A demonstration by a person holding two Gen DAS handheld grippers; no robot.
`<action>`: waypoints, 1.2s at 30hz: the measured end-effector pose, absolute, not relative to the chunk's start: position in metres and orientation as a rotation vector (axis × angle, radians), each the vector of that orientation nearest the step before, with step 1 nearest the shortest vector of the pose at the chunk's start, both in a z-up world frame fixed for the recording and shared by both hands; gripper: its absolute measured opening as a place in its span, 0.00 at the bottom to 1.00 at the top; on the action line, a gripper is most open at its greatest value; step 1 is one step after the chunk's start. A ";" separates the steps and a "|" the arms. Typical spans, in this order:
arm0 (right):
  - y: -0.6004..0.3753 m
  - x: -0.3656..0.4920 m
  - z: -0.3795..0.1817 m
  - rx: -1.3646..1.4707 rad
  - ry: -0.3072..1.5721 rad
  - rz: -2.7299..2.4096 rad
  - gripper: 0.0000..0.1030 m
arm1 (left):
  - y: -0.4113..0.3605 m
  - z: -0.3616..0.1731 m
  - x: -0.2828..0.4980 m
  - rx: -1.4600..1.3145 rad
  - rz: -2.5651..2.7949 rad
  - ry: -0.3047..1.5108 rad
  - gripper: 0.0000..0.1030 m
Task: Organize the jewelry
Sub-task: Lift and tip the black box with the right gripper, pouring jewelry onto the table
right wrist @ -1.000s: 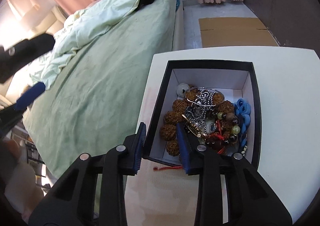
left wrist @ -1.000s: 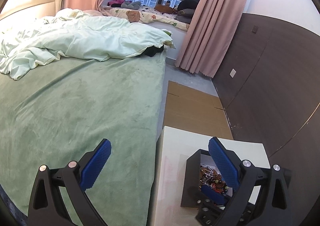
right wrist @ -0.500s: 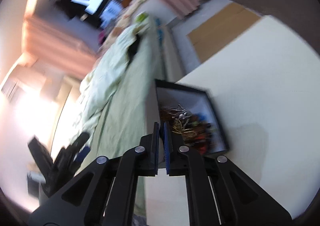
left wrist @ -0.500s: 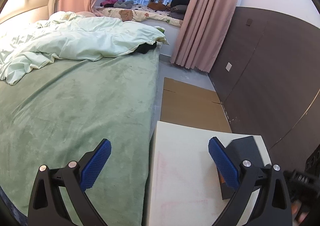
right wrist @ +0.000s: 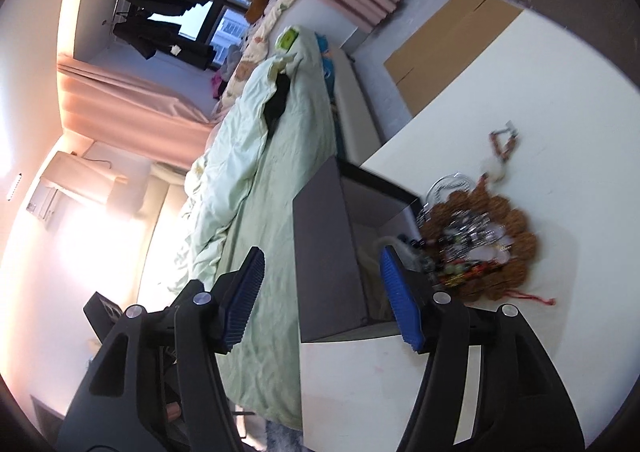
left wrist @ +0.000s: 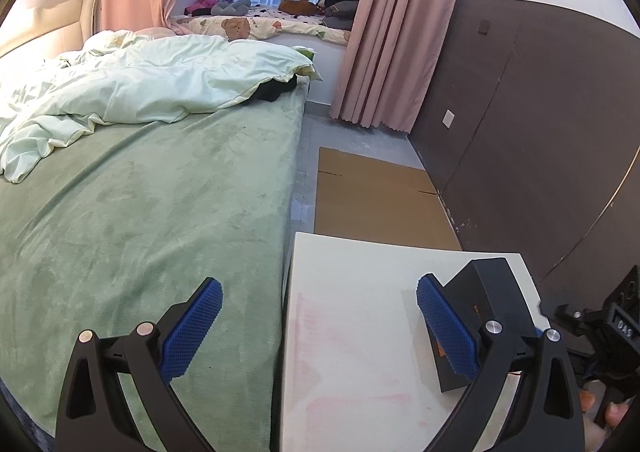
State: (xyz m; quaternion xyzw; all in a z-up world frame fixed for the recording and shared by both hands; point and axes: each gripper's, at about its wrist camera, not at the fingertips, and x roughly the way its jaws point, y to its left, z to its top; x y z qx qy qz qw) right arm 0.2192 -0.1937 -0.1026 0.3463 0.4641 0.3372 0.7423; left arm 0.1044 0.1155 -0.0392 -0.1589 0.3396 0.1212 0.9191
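Note:
A black box (right wrist: pixel 332 252) lies tipped on its side on the white table (right wrist: pixel 520 92), its open mouth facing the spilled jewelry (right wrist: pixel 476 244). The pile holds a brown bead bracelet, silver chains and a red cord. A few small pieces (right wrist: pixel 502 144) lie farther off. My right gripper (right wrist: pixel 322 252) is rolled over, and its jaws are opening. The box's wall stands between them, but the pads do not press on it. In the left wrist view the box (left wrist: pixel 484 308) shows its dark outside beside the right finger of my open, empty left gripper (left wrist: pixel 320 282).
A bed with a green cover (left wrist: pixel 140 212) and a pale duvet (left wrist: pixel 140 92) runs along the table's left edge. Flat cardboard (left wrist: pixel 372 196) lies on the floor beyond the table (left wrist: pixel 360 332), next to a dark wall panel (left wrist: pixel 520 132). A hand (left wrist: pixel 612 416) shows at the lower right.
My right gripper closed on the box wall, swung and rolled, and the box tipped over, spilling the jewelry onto the table. Its jaws then came apart. The left gripper barely moved.

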 end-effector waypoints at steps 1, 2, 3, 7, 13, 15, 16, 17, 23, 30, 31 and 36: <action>-0.189 0.220 -0.106 0.760 1.025 0.752 0.57 | 0.115 -0.040 0.105 -0.330 0.246 0.701 0.92; -0.186 0.220 -0.108 0.760 1.030 0.760 0.53 | 0.115 -0.041 0.106 -0.334 0.243 0.703 0.92; -0.182 0.223 -0.110 0.767 1.030 0.764 0.46 | 0.114 -0.041 0.107 -0.340 0.240 0.705 0.92; -0.181 0.226 -0.132 0.930 1.058 0.851 0.13 | 0.112 -0.046 0.113 -0.364 0.222 0.722 0.92; -0.210 0.228 -0.164 1.366 1.013 0.918 0.04 | 0.102 -0.053 0.118 -0.340 0.223 0.742 0.92; -0.221 0.227 -0.172 1.510 0.962 0.941 0.04 | 0.099 -0.052 0.119 -0.324 0.224 0.737 0.92; -0.225 0.228 -0.172 1.539 0.947 0.950 0.04 | 0.099 -0.052 0.119 -0.319 0.226 0.733 0.92; -0.228 0.228 -0.172 1.575 0.930 0.962 0.04 | 0.098 -0.051 0.119 -0.315 0.230 0.729 0.92; -0.243 0.226 -0.165 1.698 0.836 1.024 0.04 | 0.102 -0.053 0.121 -0.335 0.232 0.733 0.92; -0.250 0.228 -0.161 1.775 0.776 1.078 0.04 | 0.102 -0.051 0.120 -0.331 0.233 0.719 0.92; -0.251 0.226 -0.159 1.783 0.766 1.096 0.04 | 0.102 -0.051 0.120 -0.331 0.233 0.719 0.92; -0.249 0.225 -0.154 1.801 0.749 1.146 0.04 | 0.102 -0.050 0.120 -0.329 0.240 0.716 0.92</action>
